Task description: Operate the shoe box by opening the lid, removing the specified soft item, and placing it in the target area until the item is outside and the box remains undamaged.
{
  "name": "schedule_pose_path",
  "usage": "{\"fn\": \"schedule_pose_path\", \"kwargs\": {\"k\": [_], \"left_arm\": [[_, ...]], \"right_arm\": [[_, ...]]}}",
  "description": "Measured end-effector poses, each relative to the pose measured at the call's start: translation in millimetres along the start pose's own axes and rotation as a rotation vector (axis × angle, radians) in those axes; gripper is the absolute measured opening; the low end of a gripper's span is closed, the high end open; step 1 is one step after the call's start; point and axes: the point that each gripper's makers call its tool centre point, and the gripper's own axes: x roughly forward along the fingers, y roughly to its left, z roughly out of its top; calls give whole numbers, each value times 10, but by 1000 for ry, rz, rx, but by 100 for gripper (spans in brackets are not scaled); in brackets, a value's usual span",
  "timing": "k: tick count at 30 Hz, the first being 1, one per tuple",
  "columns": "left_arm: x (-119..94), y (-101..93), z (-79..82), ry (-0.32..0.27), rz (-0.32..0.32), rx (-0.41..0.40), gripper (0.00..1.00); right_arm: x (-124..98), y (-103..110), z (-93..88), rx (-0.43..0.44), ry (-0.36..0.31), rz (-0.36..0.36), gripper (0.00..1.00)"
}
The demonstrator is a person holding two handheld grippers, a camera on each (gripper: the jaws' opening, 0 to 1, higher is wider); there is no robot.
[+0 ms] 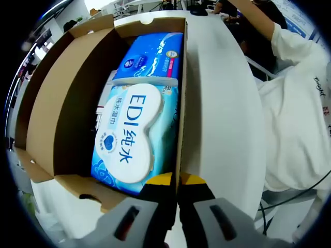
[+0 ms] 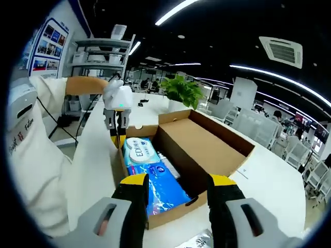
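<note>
Lid already open; I am pinching shoe box point(image 1: 178, 129) wall with closed left gripper point(image 1: 177, 182); right gripper point(image 2: 176, 181) hovering agape, empty; wipes pack point(image 1: 132, 137) awaiting removal.

1. Wipes pack point(image 1: 129, 137): near end hidden behind the box wall point(image 1: 178, 129) and the left gripper point(image 1: 176, 182).
2. Blue pack point(image 2: 161, 187): near end cut off by the box's front edge; small print too small to read.
</note>
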Motion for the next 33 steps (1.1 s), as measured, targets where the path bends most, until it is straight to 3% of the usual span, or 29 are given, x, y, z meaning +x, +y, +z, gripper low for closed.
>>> {"fn": "schedule_pose_path", "kwargs": {"k": [7,11,12,15,17,21,24,26,30,33], "left_arm": [[26,-168,4,1,0,-3,1],[33,-198,5,1,5,1,1],[30,-164,9,1,5,1,1],[28,-137,15,-1,1,1,1],[35,-191,11,1,-1,-1,1],[46,-226,9,1,-2,-2,1],[56,-222,12,4,-3,-6,2],[60,-208,8,5,-4,-8,2],[66,-204,6,1,3,-2,2],[68,-200,9,-3,3,1,1]], "right_arm": [[145,-50,67,-16,-28,-12,41],[116,-24,-230,8,74,-21,43],[77,-2,-286,-21,83,-25,43],[-51,57,-347,0,102,-34,44],[-168,6,-402,15,150,-107,45],[-455,87,-374,30,113,-146,45],[-596,127,-514,46,119,-129,45],[-664,155,-647,16,167,-117,45],[-796,62,-859,27,233,-174,46],[-905,67,-931,65,218,-188,46]]}}
